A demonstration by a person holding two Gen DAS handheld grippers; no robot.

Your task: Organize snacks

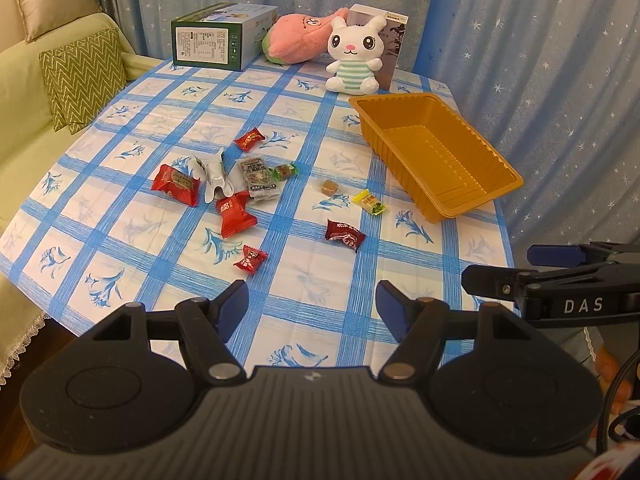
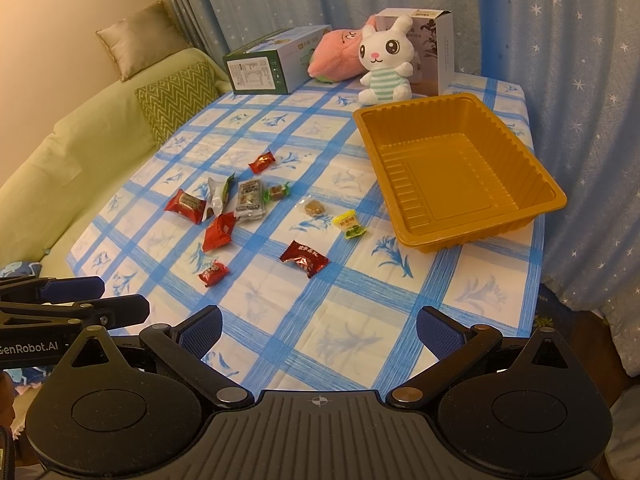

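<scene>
A table (image 1: 304,312) covered with a blue-and-white checked floral cloth carries everything. The left gripper (image 1: 312,308) hovers over the table's near edge with its jaws wide and nothing between them. The right gripper (image 2: 318,330) hovers beside it over the same near edge, its jaws likewise wide and empty.

An empty orange ribbed plastic tray (image 1: 480,204) sits along the table's right edge, tilted diagonally to it. The wrapped snacks lie scattered around the middle of the table, all outside the tray. Toward the left edge, a large red packet (image 1: 176,184) lies just beside a crumpled silver foil wrapper (image 1: 216,174), with a grey printed packet (image 1: 258,178) and a second red packet (image 1: 236,214) close around them. A small green-ended candy (image 1: 285,171) touches or nearly touches the grey packet's right side. A small red candy (image 1: 249,140) lies farther back, apart from the cluster. Nearer the tray lie a clear-wrapped brown candy (image 1: 330,188) and a yellow-and-green candy (image 1: 369,201). A dark red candy (image 1: 345,235) and a small red twist-wrapped candy (image 1: 250,260) lie closest to the near edge.

Along the far edge stand a green-and-white cardboard box (image 1: 222,38), a pink plush toy (image 1: 300,38), a white plush rabbit in a striped outfit (image 1: 352,58) and a white-and-brown printed box (image 1: 390,40) behind the rabbit.
</scene>
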